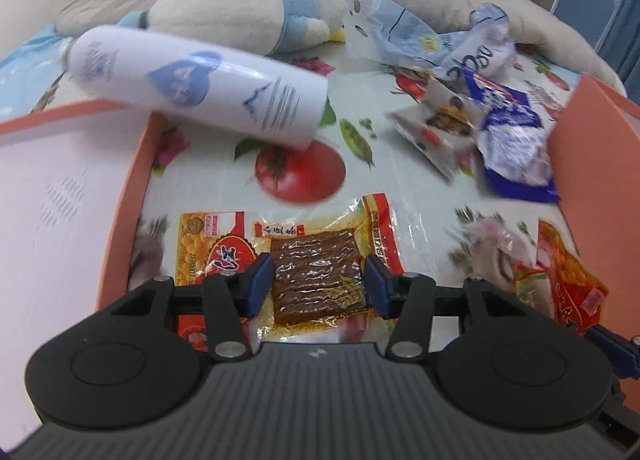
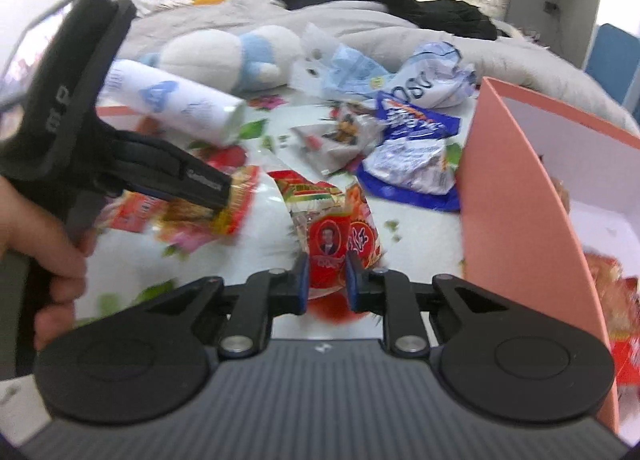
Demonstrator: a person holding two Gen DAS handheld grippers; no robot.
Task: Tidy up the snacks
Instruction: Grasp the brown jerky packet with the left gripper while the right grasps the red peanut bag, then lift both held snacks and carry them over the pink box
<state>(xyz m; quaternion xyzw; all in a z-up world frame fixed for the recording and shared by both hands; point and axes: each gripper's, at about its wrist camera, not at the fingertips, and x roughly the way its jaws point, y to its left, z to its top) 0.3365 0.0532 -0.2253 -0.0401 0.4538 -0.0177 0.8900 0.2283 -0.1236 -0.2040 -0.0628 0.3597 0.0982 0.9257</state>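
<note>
— Orange-yellow snack pack (image 1: pixel 316 260) sits between our left gripper (image 1: pixel 318 280) pads, which look clamped on its sides, near the pink box wall (image 1: pixel 132 195) at left.
— And right gripper (image 2: pixel 327 280)?
— Jaws close together, pinched on red snack packet (image 2: pixel 329 246), just left of other pink box (image 2: pixel 516 195). White bottle (image 1: pixel 200 83) lies far left, w/ blue bags (image 1: pixel 516 139) far right.

From my left wrist view, the white bottle (image 1: pixel 192 87) is smeared with motion blur, its print unreadable, and the pink box (image 1: pixel 596 163) runs off the right edge. On the right wrist view, the red packet (image 2: pixel 330 256) between my right tongs (image 2: pixel 327 286) hides its lower end, and the box's contents (image 2: pixel 616 292) are a blur.
</note>
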